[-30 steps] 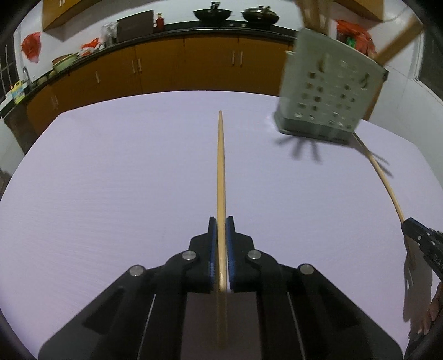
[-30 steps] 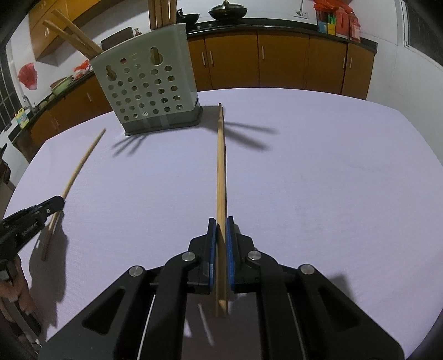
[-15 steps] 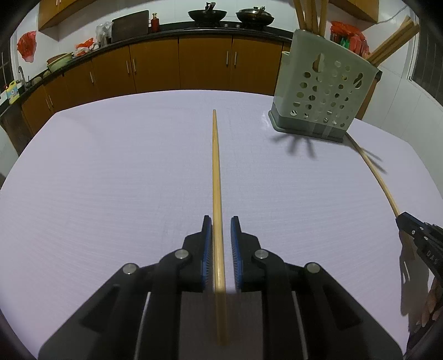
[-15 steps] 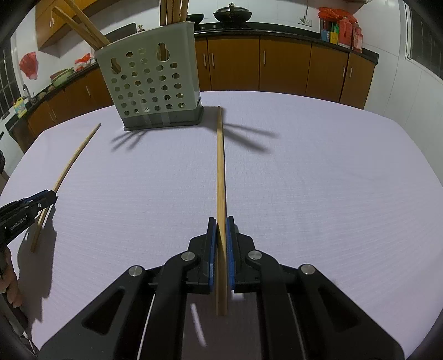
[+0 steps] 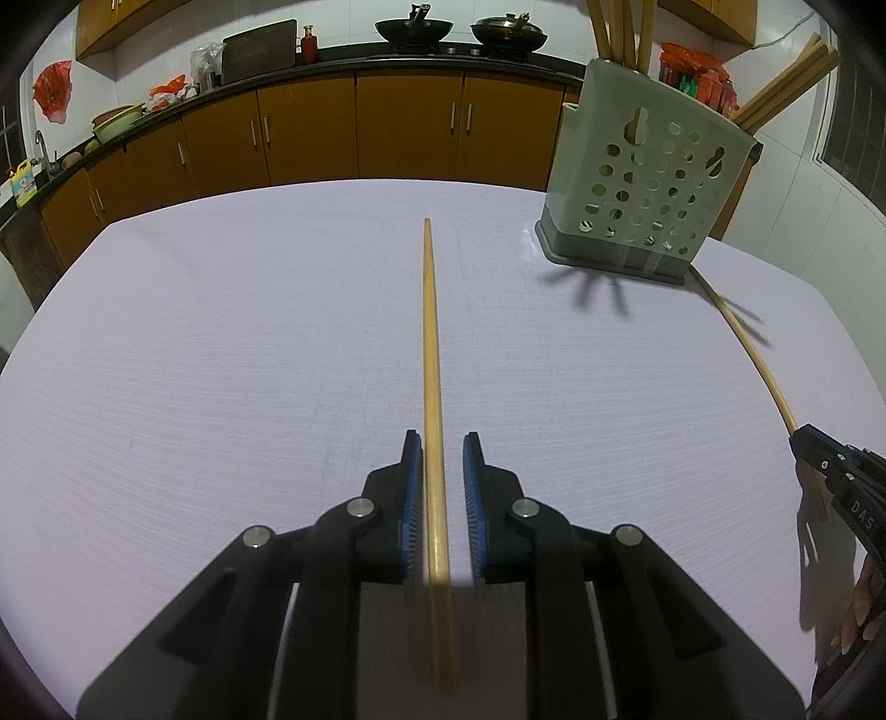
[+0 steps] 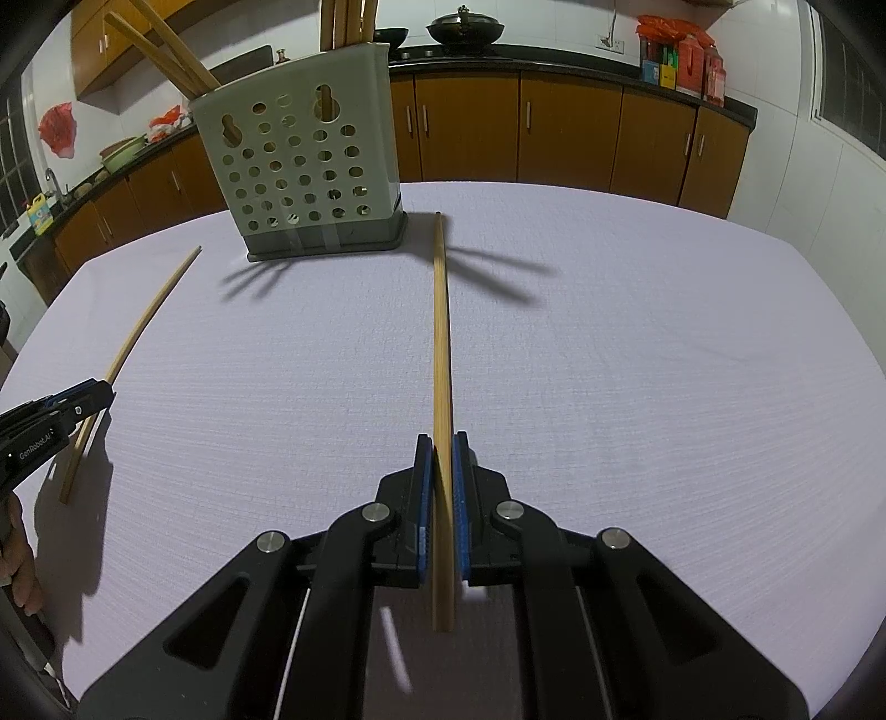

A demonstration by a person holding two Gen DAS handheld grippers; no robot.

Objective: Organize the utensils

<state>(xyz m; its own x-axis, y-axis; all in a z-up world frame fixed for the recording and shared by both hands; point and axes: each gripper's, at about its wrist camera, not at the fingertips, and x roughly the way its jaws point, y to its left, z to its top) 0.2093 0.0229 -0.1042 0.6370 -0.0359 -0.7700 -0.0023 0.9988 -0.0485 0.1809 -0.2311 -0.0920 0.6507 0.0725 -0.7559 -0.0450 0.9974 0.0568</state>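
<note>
Left hand-held gripper (image 5: 443, 437): fingers parted, with a gap on each side of the chopstick that runs between them; the blue pads (image 5: 411, 498) do not press on it.
Left chopstick (image 5: 431, 354): lies along the gripper's axis, its tip pointing toward the far edge of the worktop; whether it rests on the cloth or on the gripper body cannot be told.
Right hand-held gripper (image 6: 437, 440): fingers closed onto a second chopstick, the blue pads (image 6: 423, 498) flush against its sides.
Right chopstick (image 6: 441, 343): clamped near its rear end, extending forward, its tip near the right corner of the holder's base.
Utensil holder (image 6: 310, 166): grey perforated caddy standing upright on the worktop, several chopsticks (image 6: 166, 50) leaning out of its top; in the left view it stands to the front right (image 5: 645, 183).
Worktop (image 6: 664, 360): covered with a pale lilac cloth.
Background: brown cabinets (image 5: 410, 127) along the wall, two dark woks (image 5: 412, 27) on the counter above them.
</note>
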